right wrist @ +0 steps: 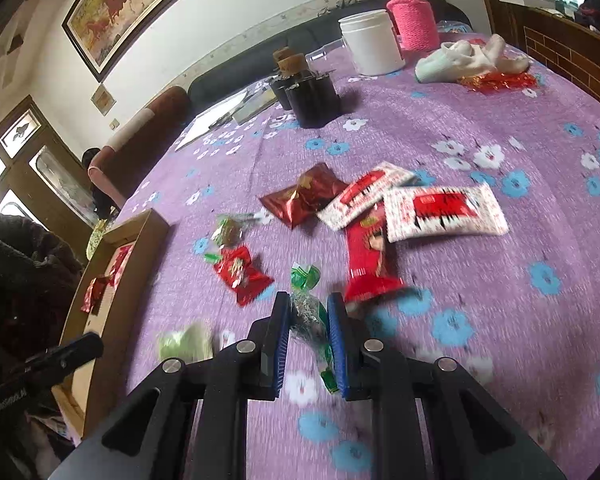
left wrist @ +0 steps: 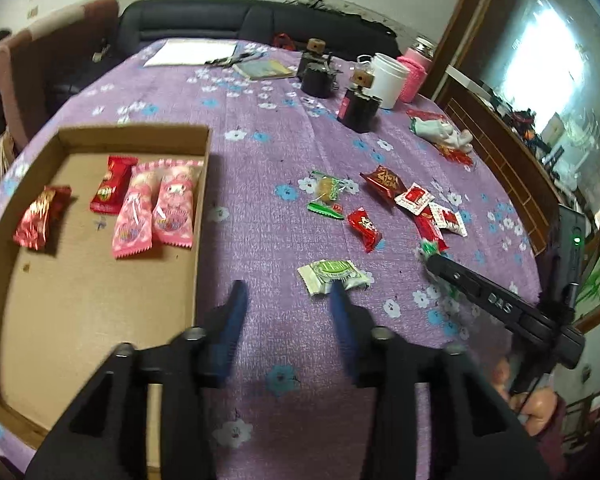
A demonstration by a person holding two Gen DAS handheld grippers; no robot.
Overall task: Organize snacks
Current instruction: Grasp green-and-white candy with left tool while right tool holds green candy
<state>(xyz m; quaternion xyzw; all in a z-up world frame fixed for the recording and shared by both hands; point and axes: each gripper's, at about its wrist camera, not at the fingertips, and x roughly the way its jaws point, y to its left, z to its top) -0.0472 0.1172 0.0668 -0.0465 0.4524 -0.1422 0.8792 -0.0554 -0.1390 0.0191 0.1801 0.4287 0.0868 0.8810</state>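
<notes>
A shallow cardboard tray (left wrist: 132, 132) lies on the left of the purple flowered cloth. It holds two pink packets (left wrist: 156, 208) and two red ones (left wrist: 110, 190). My left gripper (left wrist: 289, 294) is open and empty beside the tray's right wall, with its right fingertip at the edge of a green-and-white packet (left wrist: 332, 274). My right gripper (right wrist: 309, 300) is shut on a green twist-wrapped candy (right wrist: 305, 278), just above the cloth. Loose snacks lie beyond it: a long red packet (right wrist: 366, 256), white-and-red sachets (right wrist: 444, 210), a dark red packet (right wrist: 304, 196) and a red candy (right wrist: 240, 274).
At the far side stand a white jar (right wrist: 372, 44), a pink knitted bottle (right wrist: 412, 20) and black cork-topped pots (right wrist: 312, 96). A white cloth (right wrist: 468, 60) lies at the right, papers (left wrist: 192, 52) at the back. A sofa and a seated person are beyond the table.
</notes>
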